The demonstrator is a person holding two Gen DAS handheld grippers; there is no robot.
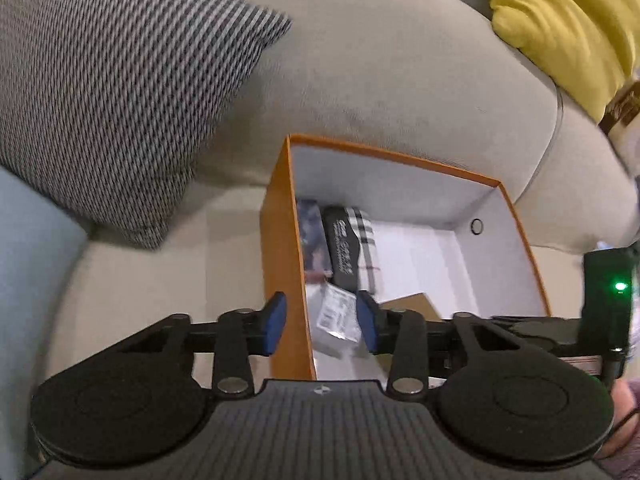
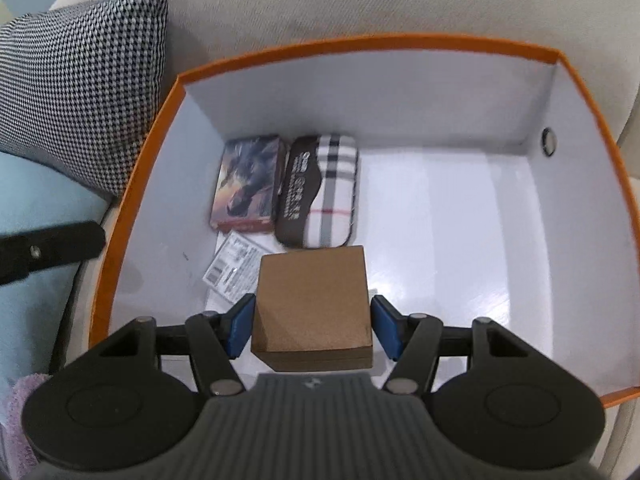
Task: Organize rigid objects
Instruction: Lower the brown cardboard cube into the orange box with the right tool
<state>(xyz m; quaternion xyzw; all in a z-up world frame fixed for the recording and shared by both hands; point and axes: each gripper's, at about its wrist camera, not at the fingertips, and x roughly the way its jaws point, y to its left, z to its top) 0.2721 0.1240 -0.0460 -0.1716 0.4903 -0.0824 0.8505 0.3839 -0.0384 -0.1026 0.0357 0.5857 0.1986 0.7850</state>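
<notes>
Orange cardboard walls frame the scene: an open storage box (image 2: 132,200) with a white inside sits on my beige sofa (image 2: 320,0), a black-and-white woven cushion (image 2: 80,80) just to its left and a yellow cushion (image 1: 560,20) farther off to the right. My right tongs (image 2: 312,328) are clenched on a small brown cardboard box (image 2: 314,304), blue pads against its two sides, holding it over the near part of the storage box's floor. Against the far-left corner inside lie a picture-printed card box (image 2: 248,184) and, touching its right side, a dark case with a plaid panel (image 2: 320,192); nearer, a white packet with a barcode label (image 2: 232,268) lies flat, partly hidden under the brown box. My left tongs (image 1: 320,328) hang empty and partly parted above the storage box's left wall, one pad outside it and one over the packet, gripping nothing. The right half of the box floor shows bare white.
</notes>
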